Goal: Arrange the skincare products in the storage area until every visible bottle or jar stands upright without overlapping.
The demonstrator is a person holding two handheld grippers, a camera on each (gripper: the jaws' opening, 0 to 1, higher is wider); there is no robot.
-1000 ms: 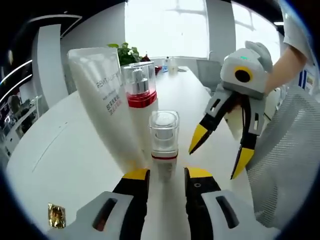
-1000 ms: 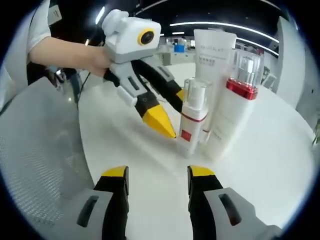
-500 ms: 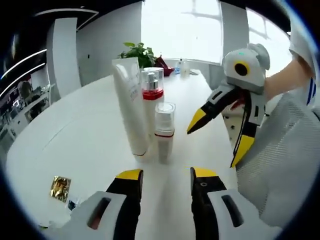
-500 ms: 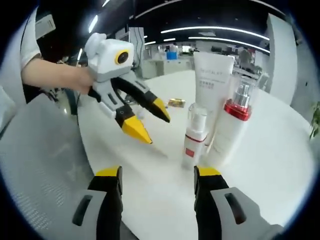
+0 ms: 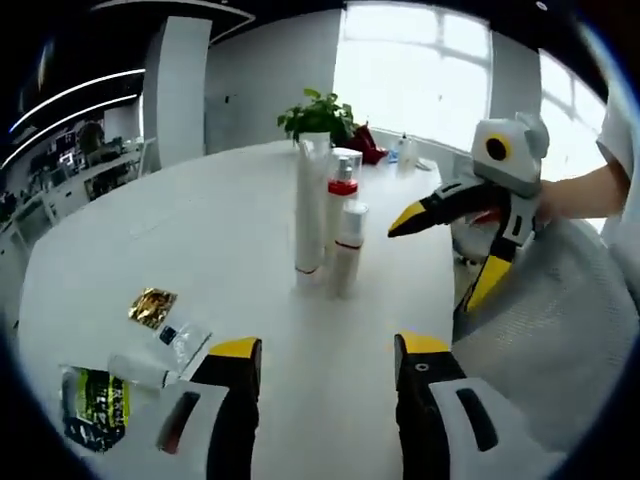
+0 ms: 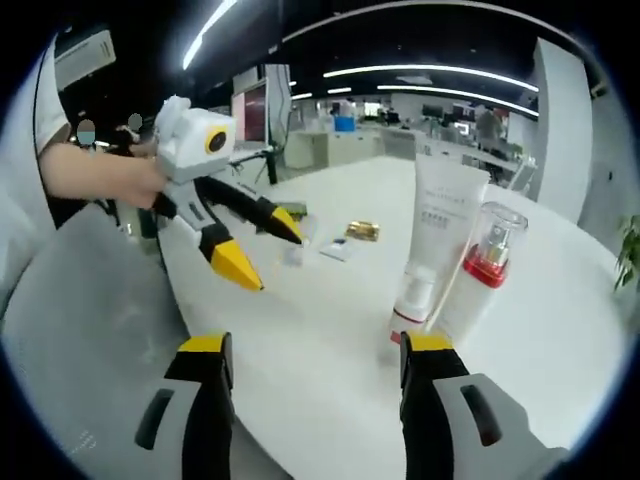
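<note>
— What are your jaws doing right now?

— My left gripper [image 5: 320, 365] is sitting at the bottom of the left gripper view with its yellow-tipped jaws spread wide and nothing between them. My right gripper [image 6: 318, 360] is doing the same at the bottom of the right gripper view, jaws wide apart and holding nothing. Each is also showing in the other's view: the right gripper [image 5: 448, 258] at the right of the left gripper view, the left gripper [image 6: 262, 246] at the left of the right gripper view, both gaping.

— And the skincare products?

— They are standing upright in a tight cluster on the white table [image 5: 180, 240], above my left jaws at the centre of the frame: a tall white tube [image 5: 309, 215], a red-collared pump bottle [image 5: 342, 205] just behind it, and a small white bottle [image 5: 347, 250] beside them. In the right gripper view the tall white tube [image 6: 440, 230], red-collared pump bottle [image 6: 480, 272] and small white bottle [image 6: 412, 305] are sitting right of centre, close together.

— Anything else?

— A gold sachet [image 5: 152, 306], a clear sachet [image 5: 185, 340] and a green packet [image 5: 95, 405] are lying at lower left, well apart from the cluster. A potted plant [image 5: 318, 115] is standing at the top.
</note>
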